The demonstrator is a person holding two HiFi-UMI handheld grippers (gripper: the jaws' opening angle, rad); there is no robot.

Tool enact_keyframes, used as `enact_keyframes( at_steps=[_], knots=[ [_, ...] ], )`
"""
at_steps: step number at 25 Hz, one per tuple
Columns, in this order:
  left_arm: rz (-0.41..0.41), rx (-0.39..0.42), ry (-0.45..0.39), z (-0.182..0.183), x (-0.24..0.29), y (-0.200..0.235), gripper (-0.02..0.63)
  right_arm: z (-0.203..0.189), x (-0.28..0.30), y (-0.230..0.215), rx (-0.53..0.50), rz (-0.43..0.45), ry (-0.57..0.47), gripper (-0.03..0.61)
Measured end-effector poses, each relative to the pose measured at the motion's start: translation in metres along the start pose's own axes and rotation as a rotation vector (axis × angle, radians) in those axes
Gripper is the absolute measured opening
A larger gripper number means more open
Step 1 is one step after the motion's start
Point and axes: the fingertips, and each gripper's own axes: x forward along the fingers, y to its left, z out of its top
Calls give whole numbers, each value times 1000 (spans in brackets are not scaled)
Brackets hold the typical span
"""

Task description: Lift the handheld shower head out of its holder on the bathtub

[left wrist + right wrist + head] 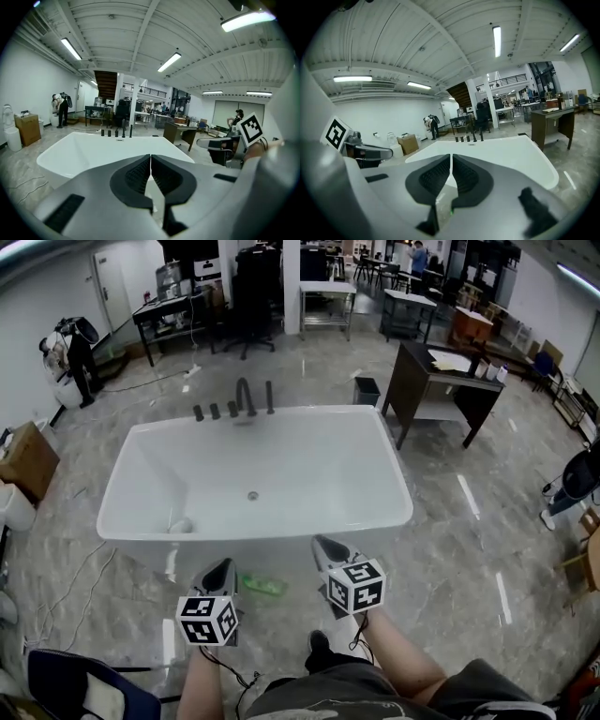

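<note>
A white bathtub (141,474) fills the middle of the head view. On its far rim stand black fittings: three short knobs, a curved spout (246,396) and a slim upright stick, the handheld shower head (270,397), in its holder. My left gripper (223,565) and right gripper (324,543) are both at the tub's near rim, far from the fittings. Both are shut with nothing between the jaws. In the left gripper view the shower head (131,130) stands across the tub beyond the left gripper (150,157). The right gripper view shows the shower head (481,136) past the right gripper (451,157).
A green object (262,586) lies on the floor by the tub's near side. A pale lump (180,525) sits inside the tub near the drain (252,495). A dark desk (441,381) stands at right, a cardboard box (23,460) at left. Cables trail on the floor.
</note>
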Motion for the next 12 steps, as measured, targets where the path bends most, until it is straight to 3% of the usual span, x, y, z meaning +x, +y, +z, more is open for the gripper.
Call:
enact_keyframes(
  at_steps=[6, 12],
  knots=[
    [39, 0, -4, 26, 48, 8, 15, 21, 47, -30, -16, 61, 18, 28],
    [73, -30, -12, 42, 78, 35, 15, 21, 80, -52, 14, 55, 53, 28]
  ],
)
